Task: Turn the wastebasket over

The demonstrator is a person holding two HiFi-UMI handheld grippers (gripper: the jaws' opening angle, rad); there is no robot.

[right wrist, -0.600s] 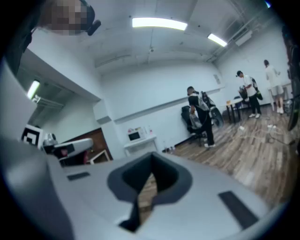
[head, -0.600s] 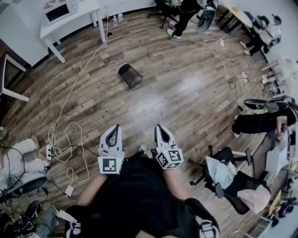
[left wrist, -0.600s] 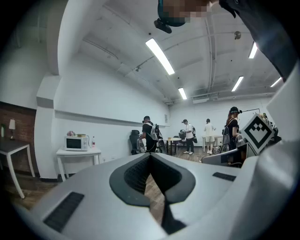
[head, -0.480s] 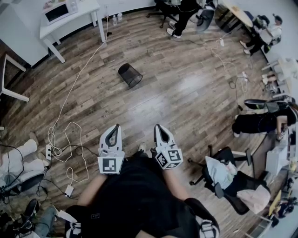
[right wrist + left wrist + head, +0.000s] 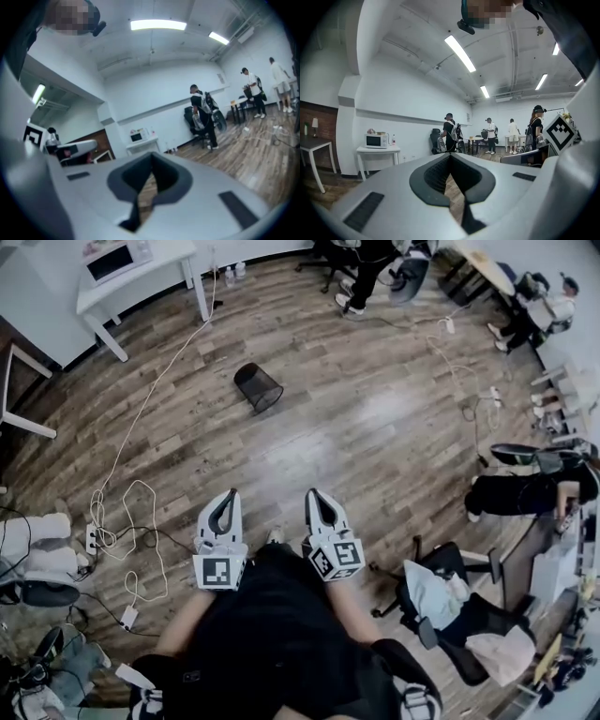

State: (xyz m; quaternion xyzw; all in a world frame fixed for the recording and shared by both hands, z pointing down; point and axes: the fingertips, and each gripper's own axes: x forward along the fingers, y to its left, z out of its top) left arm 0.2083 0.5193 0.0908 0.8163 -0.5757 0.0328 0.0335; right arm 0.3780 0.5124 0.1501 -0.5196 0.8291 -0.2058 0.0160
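A black mesh wastebasket (image 5: 258, 387) lies tipped on its side on the wooden floor, far ahead in the head view. My left gripper (image 5: 228, 495) and right gripper (image 5: 312, 494) are held side by side close to my body, well short of the basket. Both are shut with nothing between their jaws. In the left gripper view the left gripper (image 5: 450, 157) shows closed jaws against the room beyond. The right gripper (image 5: 151, 169) looks the same in its own view. The basket is in neither gripper view.
White cables (image 5: 131, 512) and a power strip (image 5: 95, 539) trail over the floor at the left. A white table (image 5: 141, 273) with a microwave (image 5: 111, 261) stands at the back left. Office chairs (image 5: 450, 606) and seated people (image 5: 525, 488) crowd the right side. More people stand at the far end (image 5: 450, 133).
The whole head view has shifted slightly: the wastebasket and table sit a little higher and further left in the picture. Both grippers keep their pose, still shut.
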